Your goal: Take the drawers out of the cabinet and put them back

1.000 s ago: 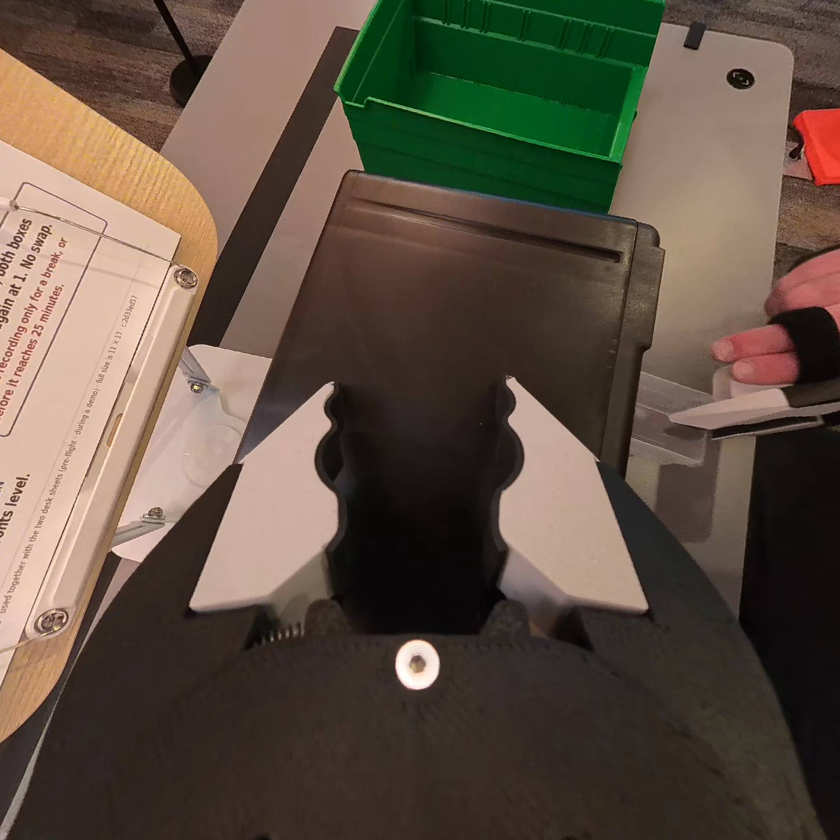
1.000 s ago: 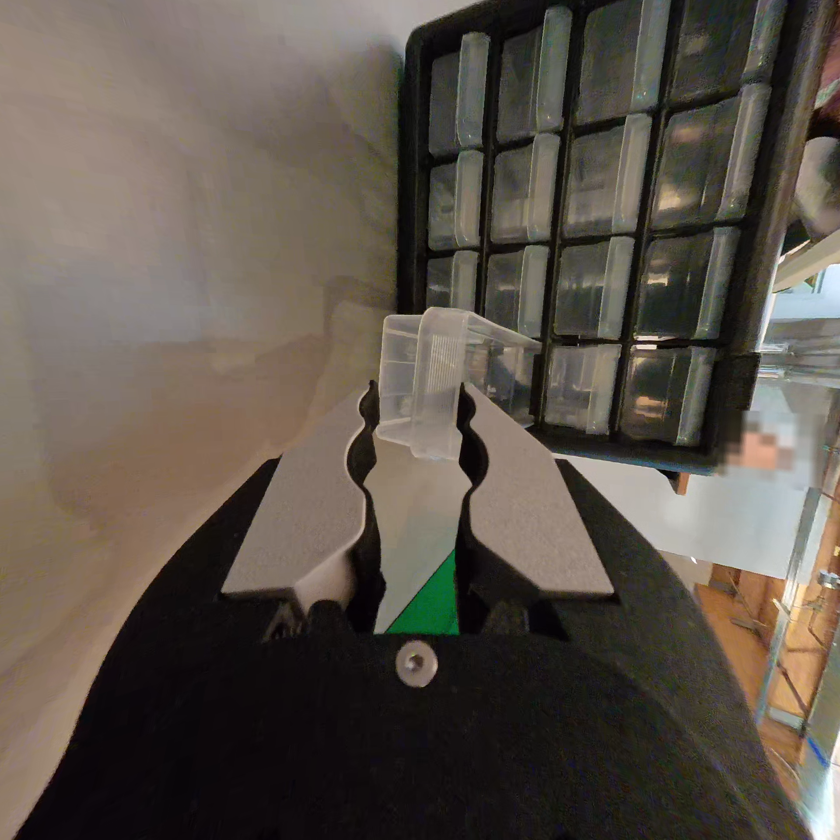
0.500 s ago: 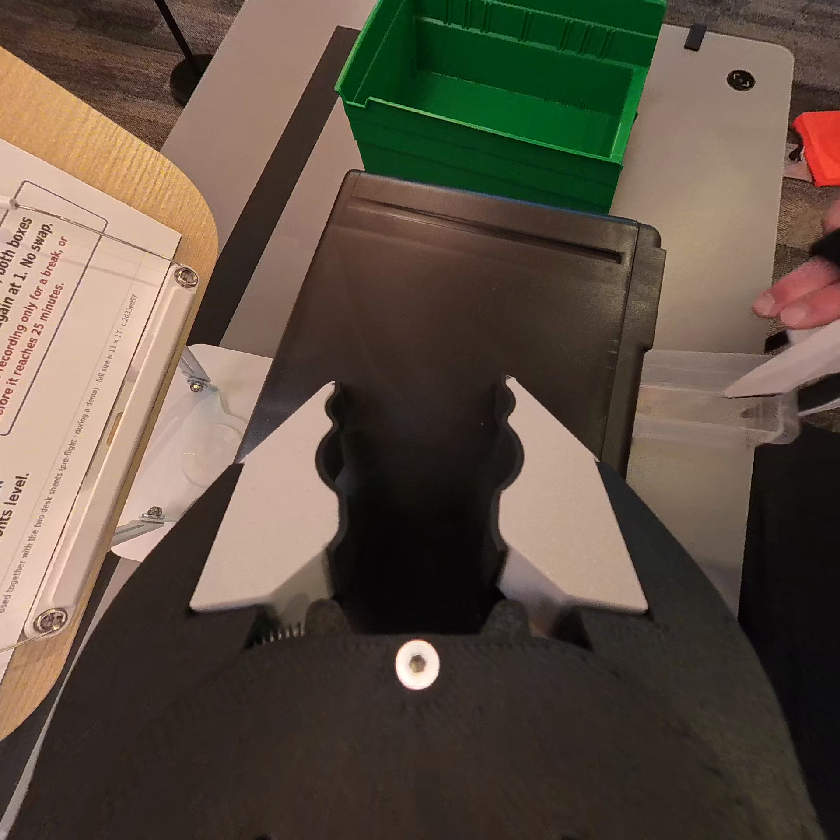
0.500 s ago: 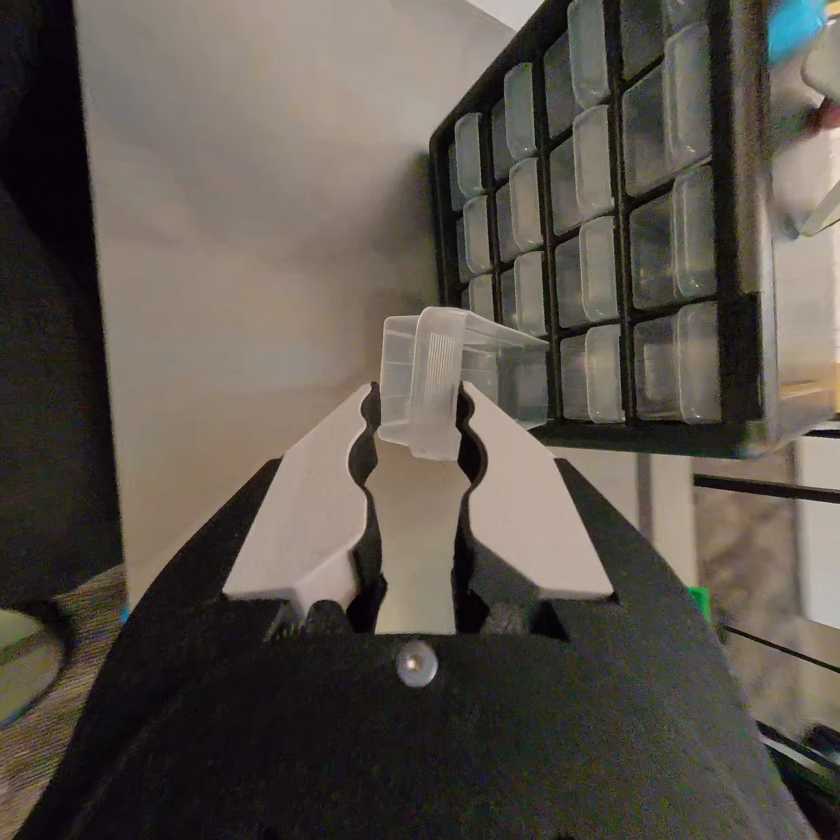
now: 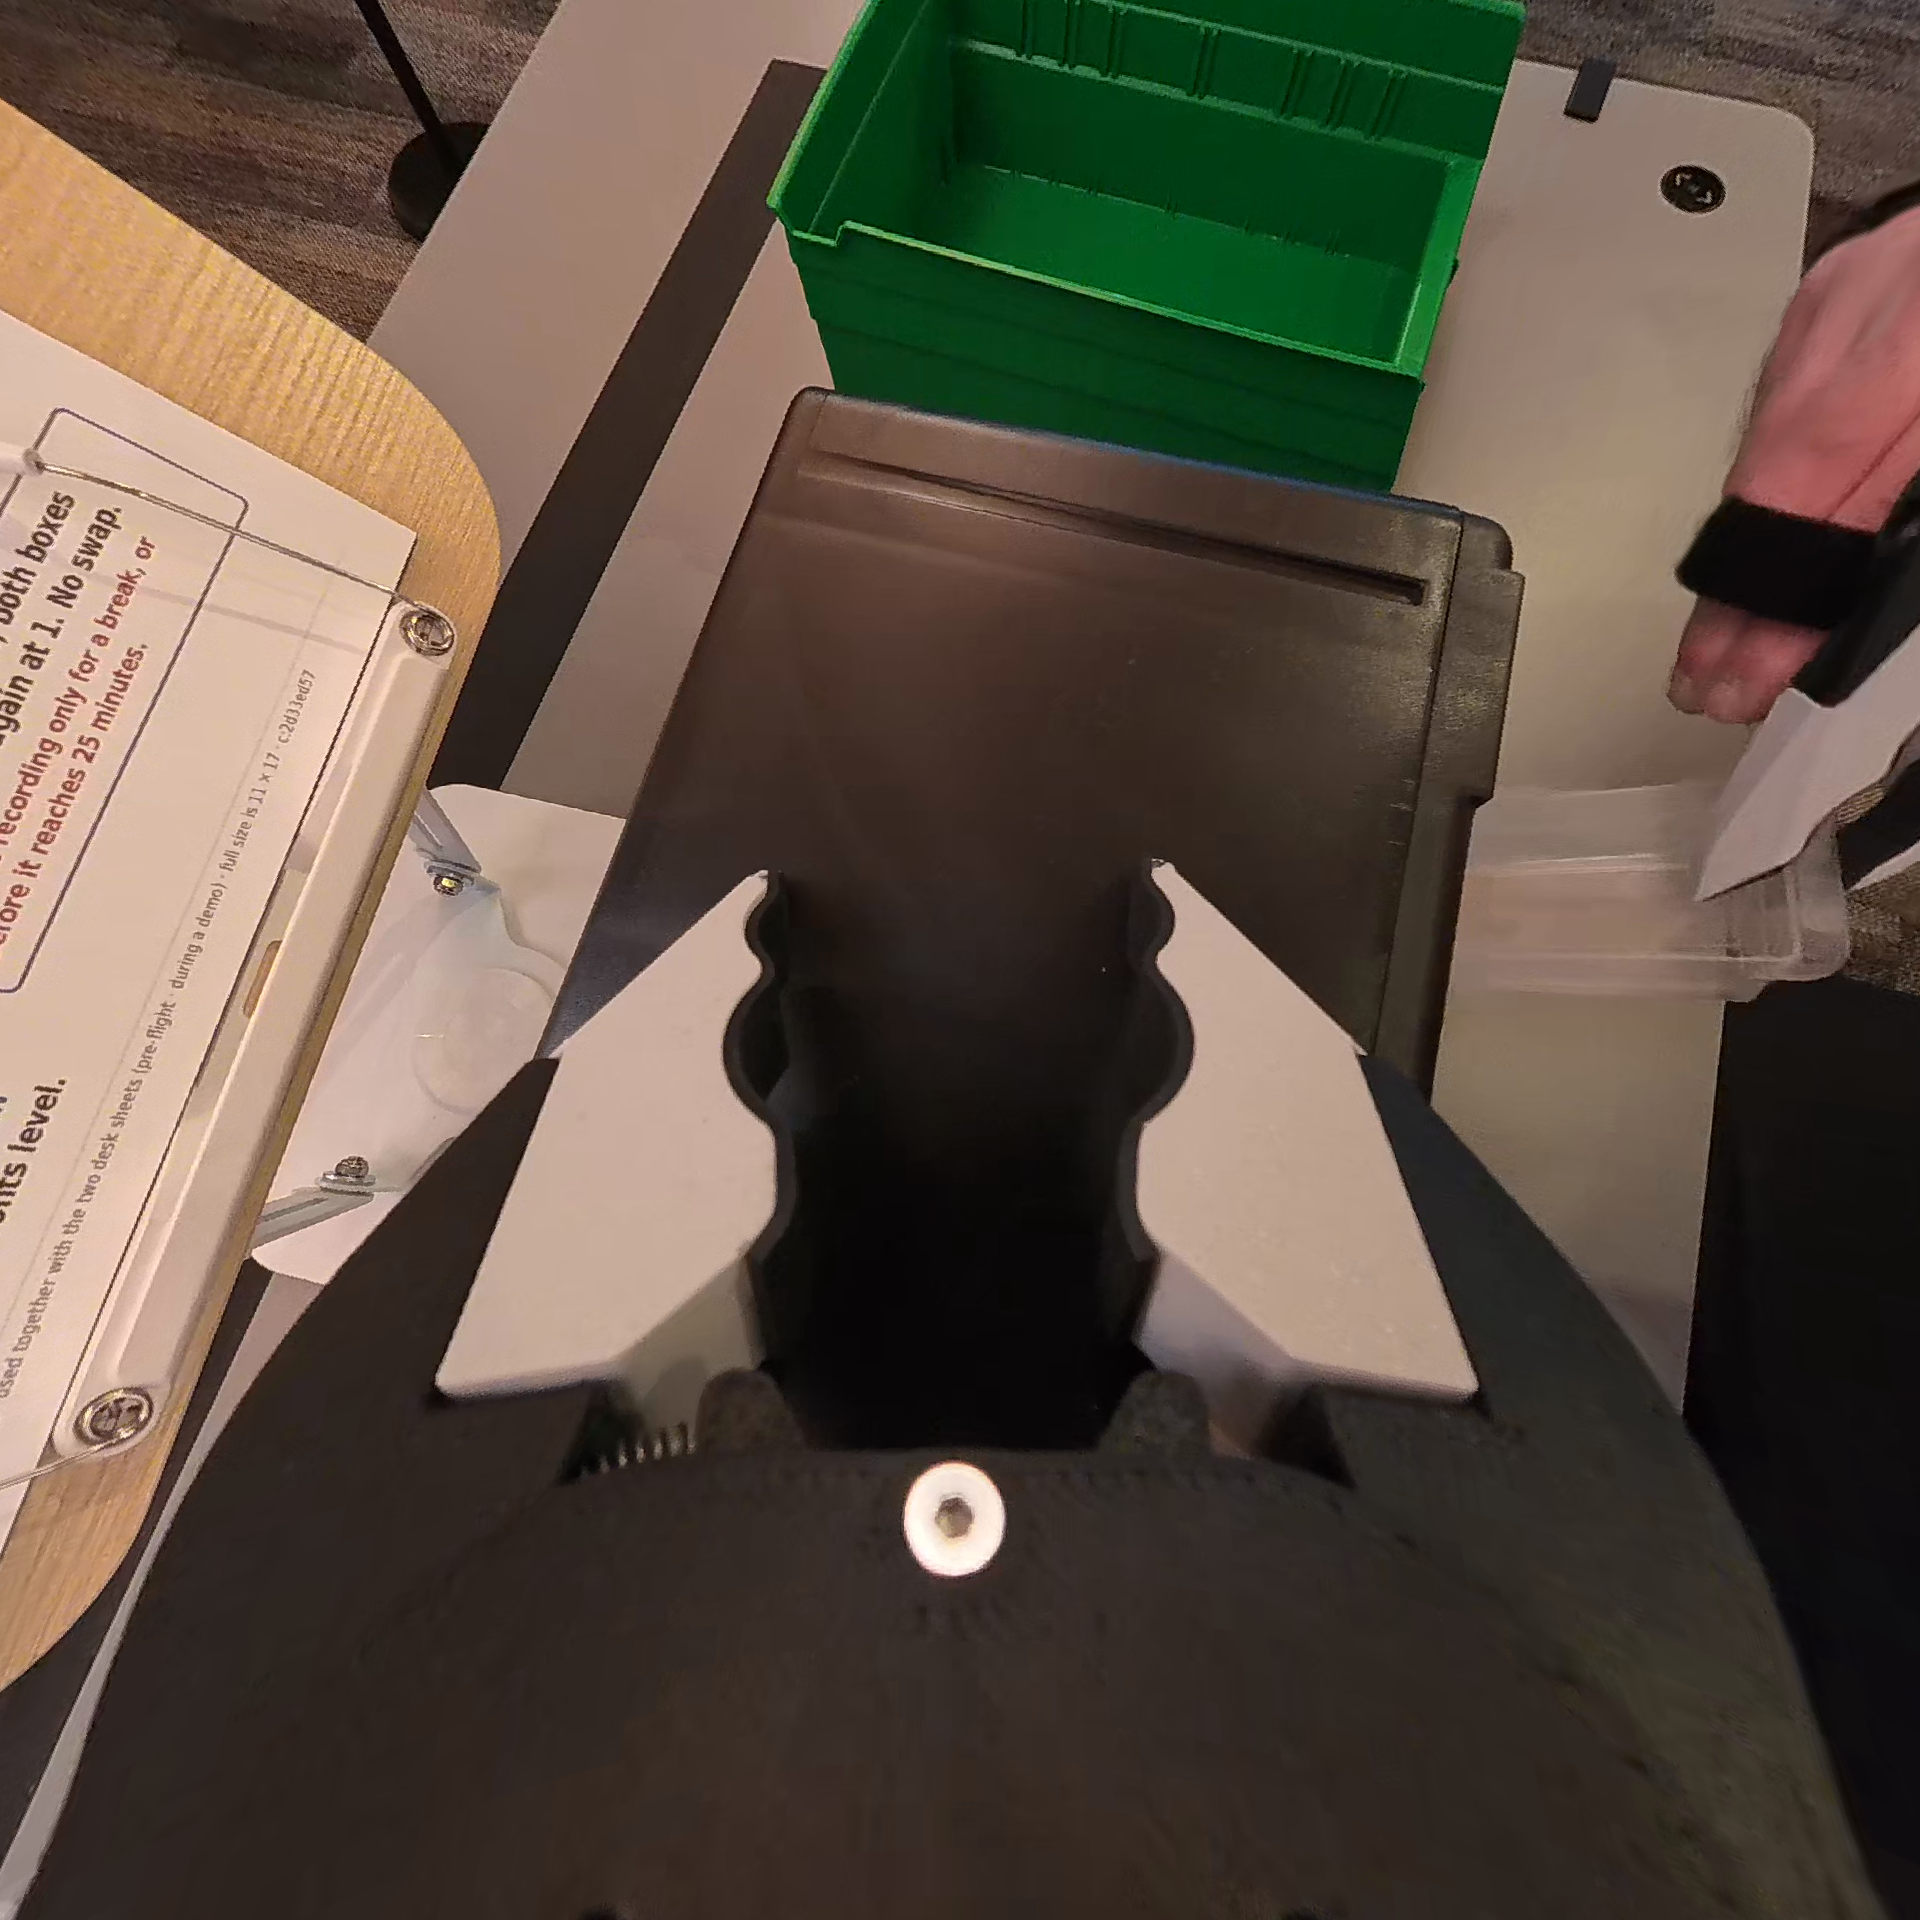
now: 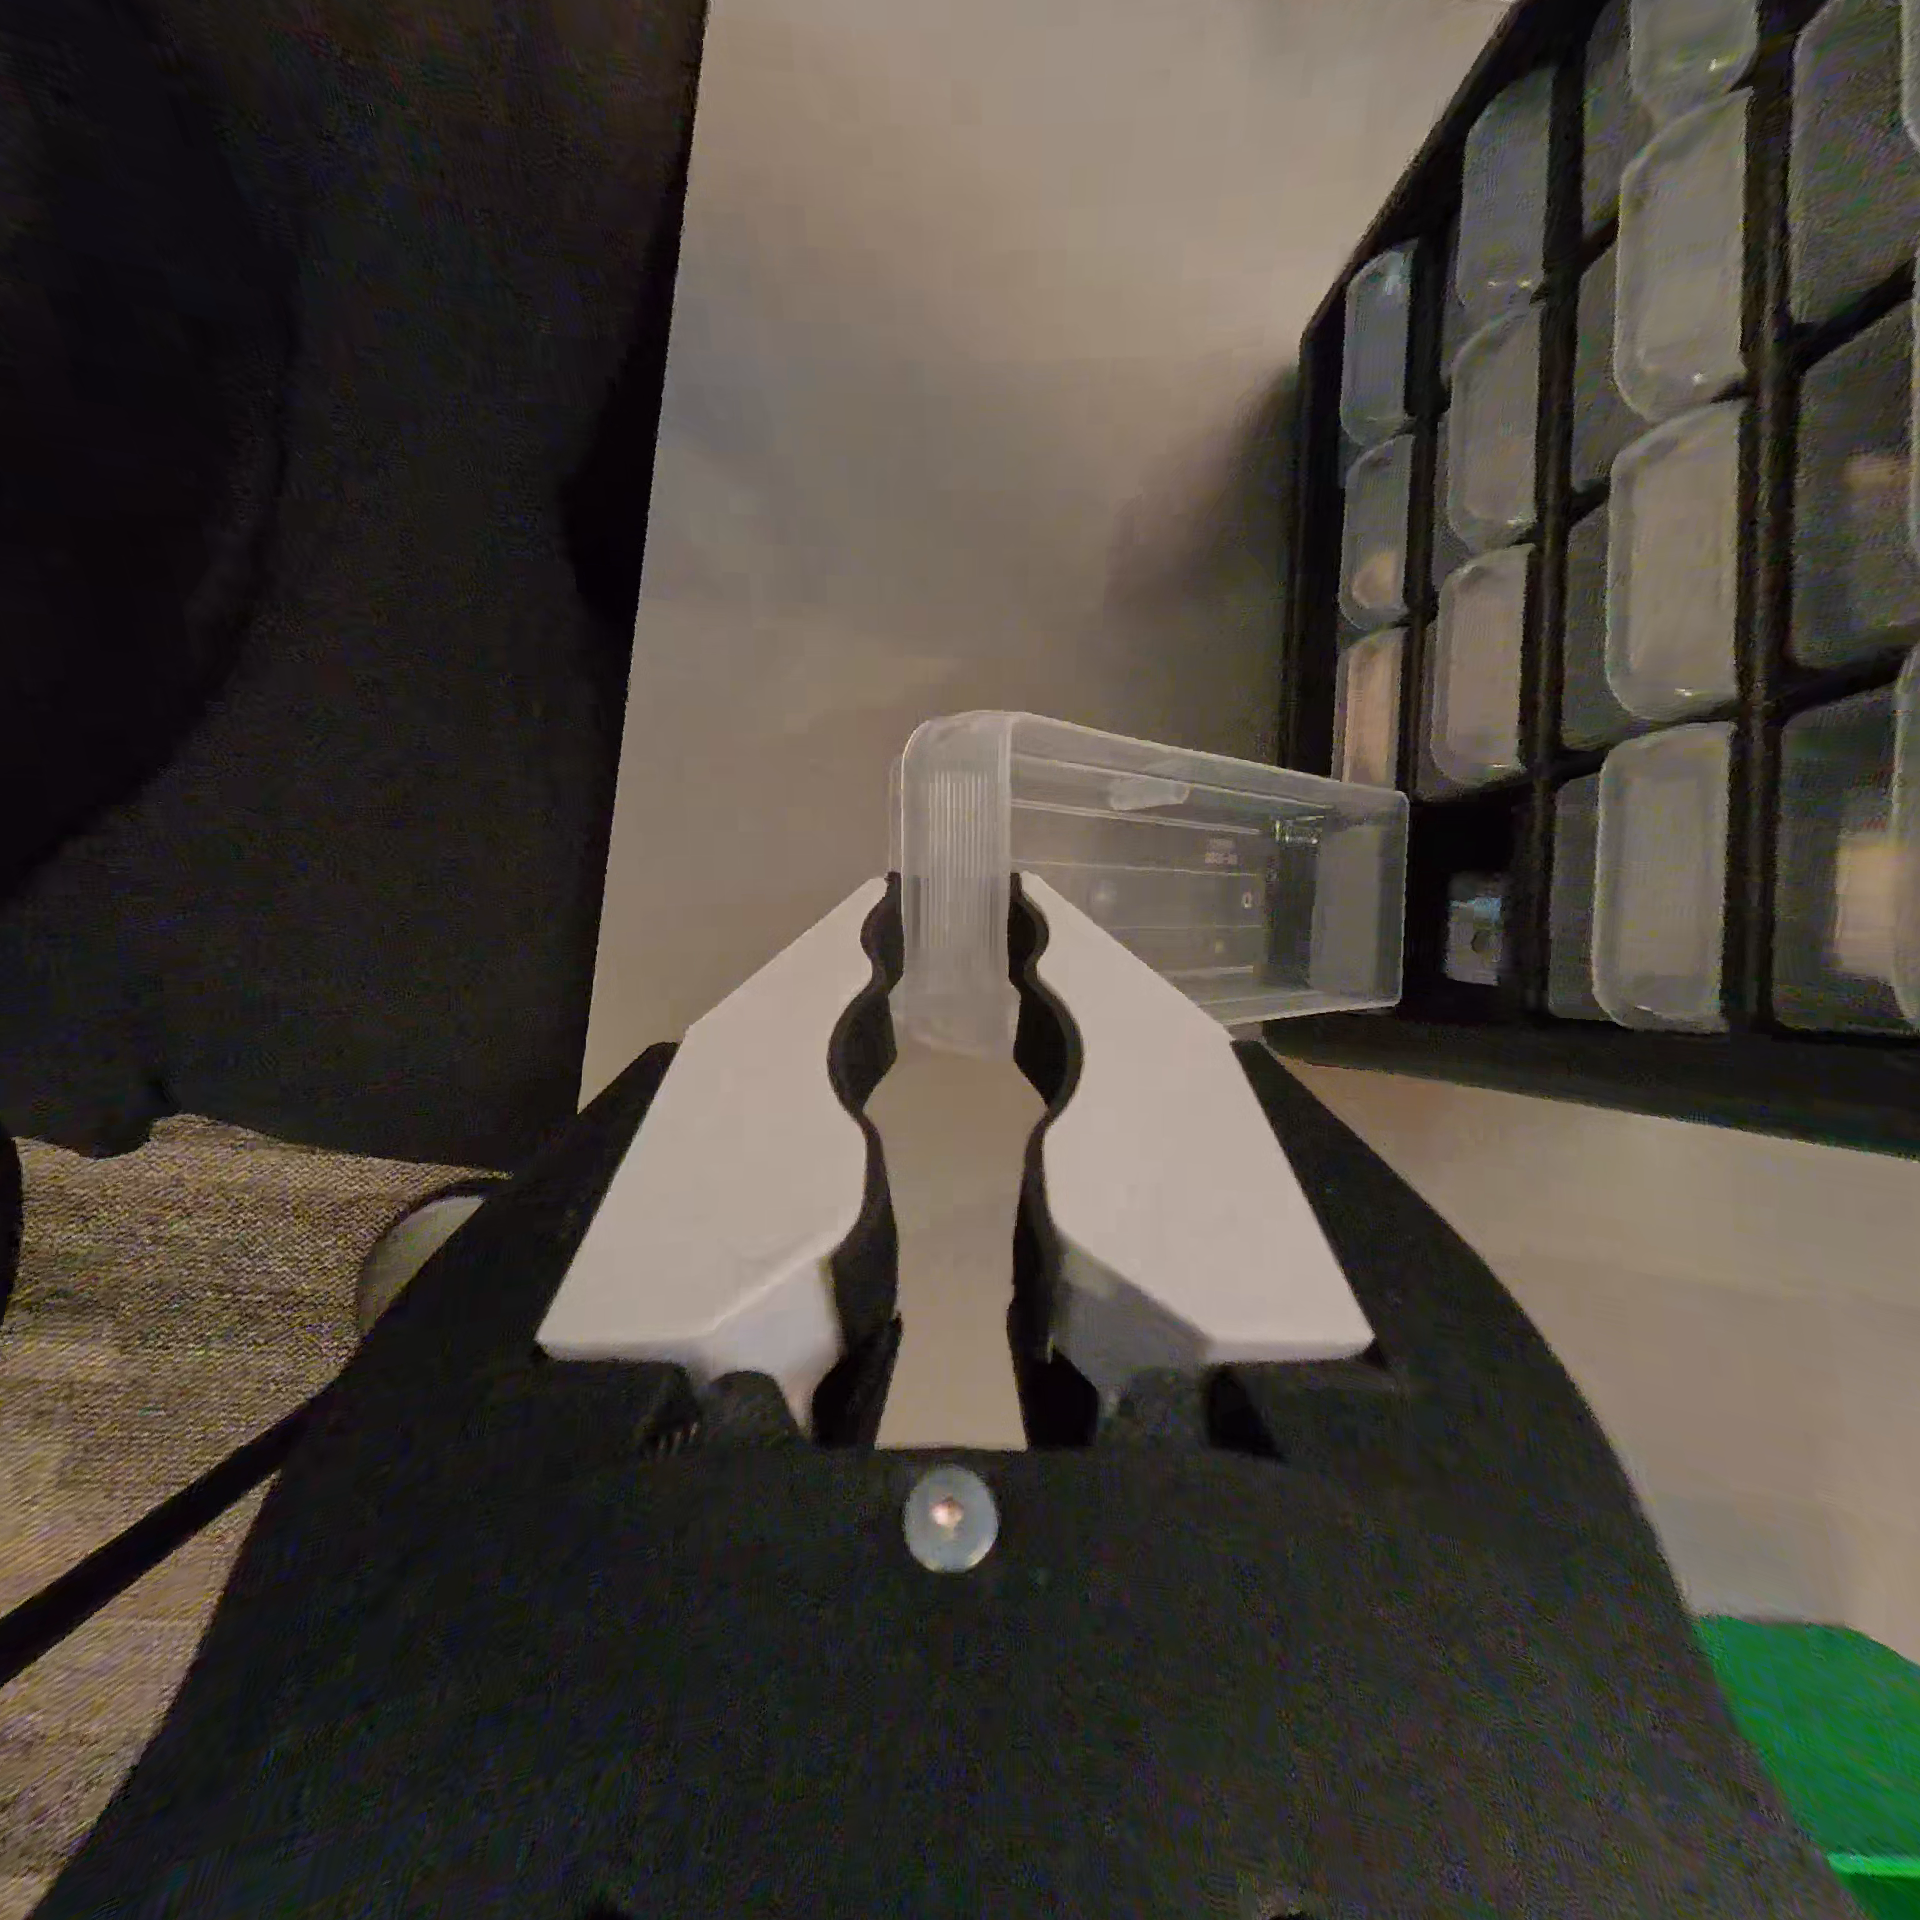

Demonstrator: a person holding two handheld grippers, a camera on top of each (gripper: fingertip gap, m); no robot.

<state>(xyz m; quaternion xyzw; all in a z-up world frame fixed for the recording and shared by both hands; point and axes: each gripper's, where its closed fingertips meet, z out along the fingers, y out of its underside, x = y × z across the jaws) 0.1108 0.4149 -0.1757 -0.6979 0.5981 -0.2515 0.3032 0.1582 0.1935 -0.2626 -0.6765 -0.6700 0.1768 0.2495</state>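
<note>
The black drawer cabinet [image 5: 1060, 675] stands on the grey table; its front with several clear drawers shows in the right wrist view [image 6: 1621, 644]. My left gripper [image 5: 961, 883] is open and rests over the cabinet's top, holding nothing. My right gripper [image 6: 954, 883] is shut on the front handle of a clear plastic drawer [image 6: 1184, 883], held fully out of the cabinet beside an empty slot [image 6: 1475, 914] in the bottom row. The same drawer [image 5: 1621, 904] and the right gripper's fingers [image 5: 1787, 790] show blurred at the right of the left wrist view.
A green bin [image 5: 1132, 208] stands behind the cabinet. A wooden table [image 5: 208, 343] with a printed sheet in a clear holder [image 5: 156, 831] lies to the left. A person's hand [image 5: 1829, 436] holds the right gripper. Dark clothing [image 6: 291, 520] fills the left of the right wrist view.
My right gripper has pulled the clear drawer out of its slot and away from the cabinet front, to the right. The left gripper has not moved.
</note>
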